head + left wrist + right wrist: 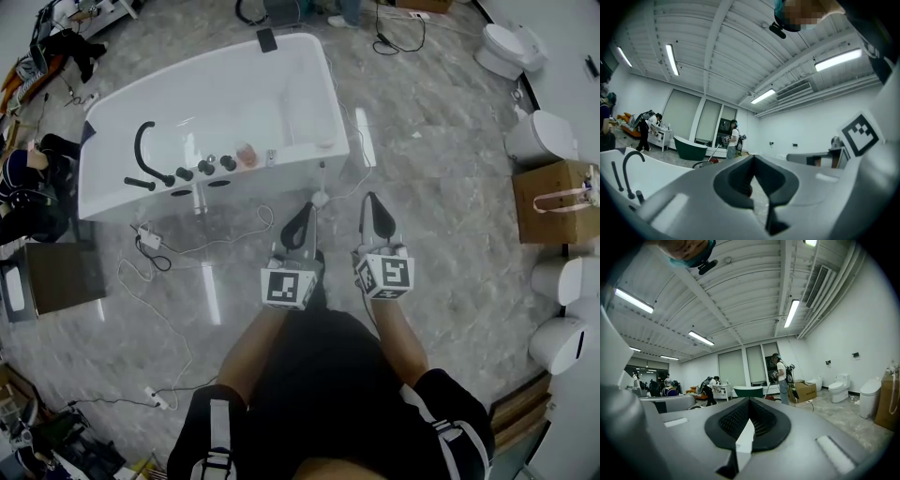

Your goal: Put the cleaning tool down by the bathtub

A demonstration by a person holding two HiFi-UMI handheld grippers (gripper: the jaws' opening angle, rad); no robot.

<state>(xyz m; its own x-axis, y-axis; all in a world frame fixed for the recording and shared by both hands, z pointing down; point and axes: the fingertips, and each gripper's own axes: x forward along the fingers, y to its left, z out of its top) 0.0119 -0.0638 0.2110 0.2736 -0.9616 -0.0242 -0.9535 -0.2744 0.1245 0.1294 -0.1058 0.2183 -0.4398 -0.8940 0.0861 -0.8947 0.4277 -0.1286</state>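
– White bathtub (pixel 112 202), grey marble floor (pixel 441 141). Where is the cleaning tool (pixel 320 199) sitting?

– If I am reading the head view rightly, it is lying on the floor just beside the bathtub's near corner, as a small pale head with a thin shaft. It is too small for me to be sure.

– And the claws?

– The person is holding both out level, short of the bathtub. The left claw (pixel 307 212) is pressing its pads tip to tip with nothing between them, and the right claw (pixel 372 201) is doing the same. Neither is gripping the tool, though the left tip is overlapping it in the head view.

– Why closed and empty?

– I am judging that the tool is already resting where the task wants it. Nothing needs carrying, so shut claws are making sense.

– What are the claw views adding?

– Looking level, they are showing the room: ceiling lights, other people working and a dark green tub (pixel 691 149) far off. The right one is also showing a toilet (pixel 840 387) and a cardboard box (pixel 804 391). The left one is catching only an edge of the white bathtub. Both are missing the tool entirely.

– So the head view is doing that job?

– Yes. It alone is showing the tool against the bathtub, plus a white cable (pixel 187 248) trailing nearby.
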